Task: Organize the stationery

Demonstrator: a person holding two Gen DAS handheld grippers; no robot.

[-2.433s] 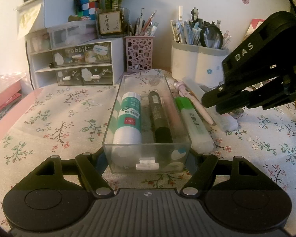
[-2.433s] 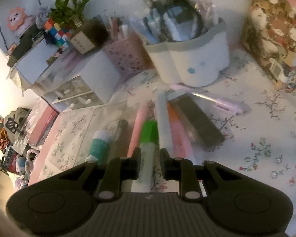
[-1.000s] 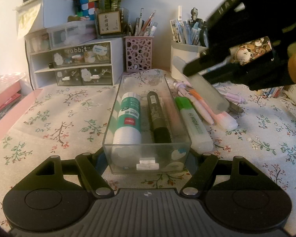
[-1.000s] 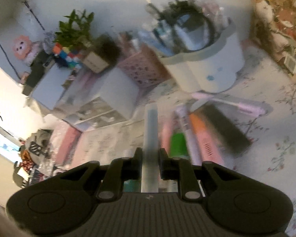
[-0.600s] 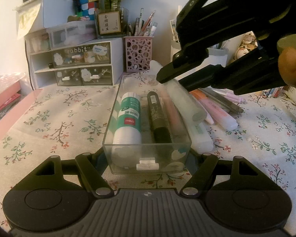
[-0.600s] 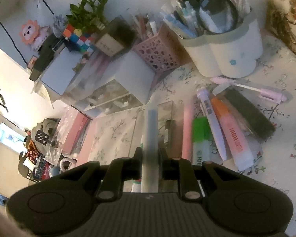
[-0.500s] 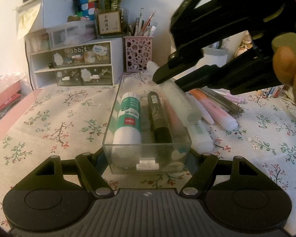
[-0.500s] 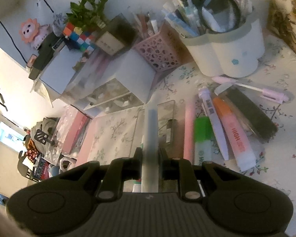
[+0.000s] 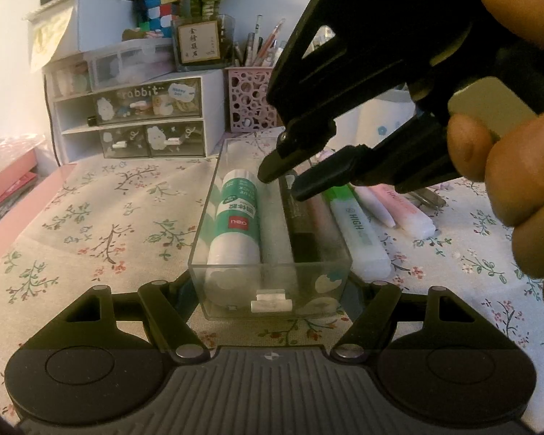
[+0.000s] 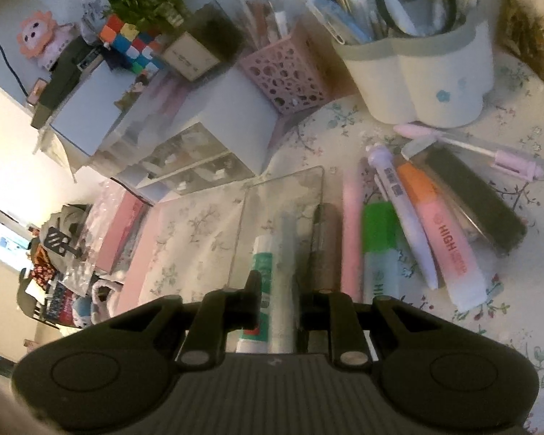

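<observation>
A clear plastic tray (image 9: 272, 272) stands on the floral cloth between the spread fingers of my left gripper (image 9: 272, 291), which sit at its near corners. In it lie a green-and-white glue stick (image 9: 237, 224), a translucent white stick (image 9: 277, 224) and a dark marker (image 9: 301, 217). My right gripper (image 9: 283, 181) hovers over the tray, jaws open, empty. In the right wrist view my right gripper (image 10: 277, 308) has the white stick (image 10: 284, 253) lying loose below it in the tray (image 10: 290, 185). A green highlighter (image 9: 359, 228) lies right of the tray.
Right of the tray lie a pink pen (image 10: 351, 239), a white pen (image 10: 402, 217), an orange highlighter (image 10: 442, 239) and a dark case (image 10: 478, 203). A white drawer unit (image 9: 134, 119), a pink pen cup (image 9: 250, 101) and a white pen holder (image 10: 428, 72) stand behind.
My right gripper carried the translucent white stick left over the tray, lowered it beside the glue stick and opened. The stick now lies in the tray. The left gripper has not moved.
</observation>
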